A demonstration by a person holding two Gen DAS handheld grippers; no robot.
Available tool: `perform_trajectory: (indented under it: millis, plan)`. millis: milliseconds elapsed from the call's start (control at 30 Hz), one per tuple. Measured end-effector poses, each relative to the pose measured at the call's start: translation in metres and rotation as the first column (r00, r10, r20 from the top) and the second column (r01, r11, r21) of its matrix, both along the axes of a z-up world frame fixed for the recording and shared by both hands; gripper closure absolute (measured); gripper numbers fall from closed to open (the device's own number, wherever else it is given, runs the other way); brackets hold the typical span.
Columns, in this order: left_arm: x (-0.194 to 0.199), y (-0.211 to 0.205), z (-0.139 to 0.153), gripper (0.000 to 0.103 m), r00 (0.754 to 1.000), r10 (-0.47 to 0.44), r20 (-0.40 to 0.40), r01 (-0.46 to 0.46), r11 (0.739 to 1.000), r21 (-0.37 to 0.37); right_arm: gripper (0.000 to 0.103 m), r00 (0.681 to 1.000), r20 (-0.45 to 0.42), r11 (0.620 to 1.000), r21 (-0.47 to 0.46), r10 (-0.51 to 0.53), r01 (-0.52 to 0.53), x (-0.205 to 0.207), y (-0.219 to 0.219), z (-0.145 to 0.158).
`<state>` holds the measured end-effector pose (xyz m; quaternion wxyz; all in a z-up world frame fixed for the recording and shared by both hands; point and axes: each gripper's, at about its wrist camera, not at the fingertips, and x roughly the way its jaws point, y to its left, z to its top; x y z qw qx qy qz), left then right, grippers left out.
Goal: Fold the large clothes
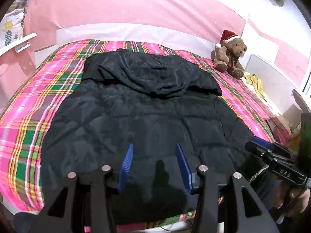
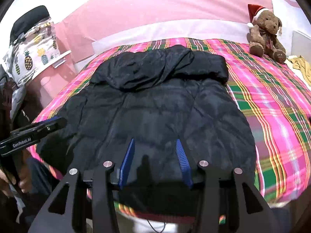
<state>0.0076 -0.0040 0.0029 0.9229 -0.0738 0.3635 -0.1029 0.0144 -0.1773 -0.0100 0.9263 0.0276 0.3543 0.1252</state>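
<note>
So the black jacket (image 1: 140, 116) lies on the bed (image 1: 29, 104), sleeves already tucked in, hood flopped over the top. Both my left gripper (image 1: 154, 167) and right gripper (image 2: 156, 161) hover spread, holding nothing. Bottom-up fold looks left.

A black quilted hooded jacket (image 1: 136, 116) lies spread flat, hood crumpled at the far end, its near hem beneath the parted fingers (image 1: 126, 163).
</note>
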Motion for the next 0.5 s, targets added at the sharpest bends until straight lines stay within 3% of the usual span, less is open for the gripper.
perform_trajectory:
  millis: [500]
  plan:
    - [-0.010, 0.036, -0.008, 0.047, 0.995, 0.101, 0.009, -0.102, 0.993, 0.058, 0.055, 0.992, -0.039, 0.991, 0.040, -0.124, 0.126, -0.010, -0.050, -0.017]
